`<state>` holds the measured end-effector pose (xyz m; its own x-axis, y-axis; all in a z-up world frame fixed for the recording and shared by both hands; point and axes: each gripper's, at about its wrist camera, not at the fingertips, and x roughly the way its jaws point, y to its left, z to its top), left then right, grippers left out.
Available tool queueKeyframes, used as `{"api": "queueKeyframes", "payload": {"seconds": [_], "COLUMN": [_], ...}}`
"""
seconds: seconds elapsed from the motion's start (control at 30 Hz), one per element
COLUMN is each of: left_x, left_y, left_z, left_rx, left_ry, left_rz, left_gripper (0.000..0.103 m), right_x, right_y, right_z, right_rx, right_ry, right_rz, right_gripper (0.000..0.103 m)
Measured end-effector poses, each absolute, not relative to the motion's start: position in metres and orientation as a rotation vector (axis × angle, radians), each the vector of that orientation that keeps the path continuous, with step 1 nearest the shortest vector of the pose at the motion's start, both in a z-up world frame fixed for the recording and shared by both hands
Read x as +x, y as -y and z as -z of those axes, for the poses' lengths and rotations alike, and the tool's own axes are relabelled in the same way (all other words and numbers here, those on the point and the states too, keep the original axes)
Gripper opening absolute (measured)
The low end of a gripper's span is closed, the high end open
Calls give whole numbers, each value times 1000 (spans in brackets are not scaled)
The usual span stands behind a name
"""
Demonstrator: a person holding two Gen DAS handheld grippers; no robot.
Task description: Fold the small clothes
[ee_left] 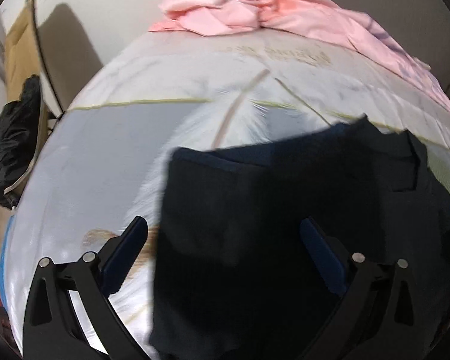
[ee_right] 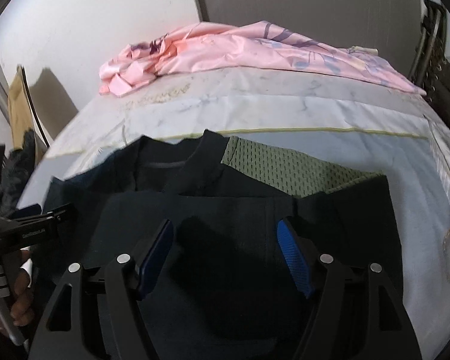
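Navy garment [ee_right: 225, 210] flat under both gaping grippers: left [ee_left: 225, 240], right [ee_right: 226, 240].

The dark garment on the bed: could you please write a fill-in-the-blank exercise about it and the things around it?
1. The dark garment lies on a bed sheet printed with a white ____.
2. Beside the dark garment lies a mesh cloth coloured ____.
3. The crumpled fabric at the far end of the bed is ____.
4. Both the left claw and the right claw are ____.

Missing words: feather; green; pink; open
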<state>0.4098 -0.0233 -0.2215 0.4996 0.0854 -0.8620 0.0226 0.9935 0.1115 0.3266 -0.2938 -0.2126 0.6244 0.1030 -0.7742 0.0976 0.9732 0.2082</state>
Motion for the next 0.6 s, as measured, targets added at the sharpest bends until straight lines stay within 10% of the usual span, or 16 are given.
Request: {"api": "queueKeyframes", "payload": {"seconds": [0.6], "left_x": [394], "left_y": [-35], "left_z": [203], "left_rx": [175], "left_ry": [-992], "left_rz": [-115], "left_gripper": [94], "right_x": [293], "right_y": [298], "right_z": [207], "right_rx": [196], "right_ry": [-875], "right_rz": [-9], "right_gripper": [73]}}
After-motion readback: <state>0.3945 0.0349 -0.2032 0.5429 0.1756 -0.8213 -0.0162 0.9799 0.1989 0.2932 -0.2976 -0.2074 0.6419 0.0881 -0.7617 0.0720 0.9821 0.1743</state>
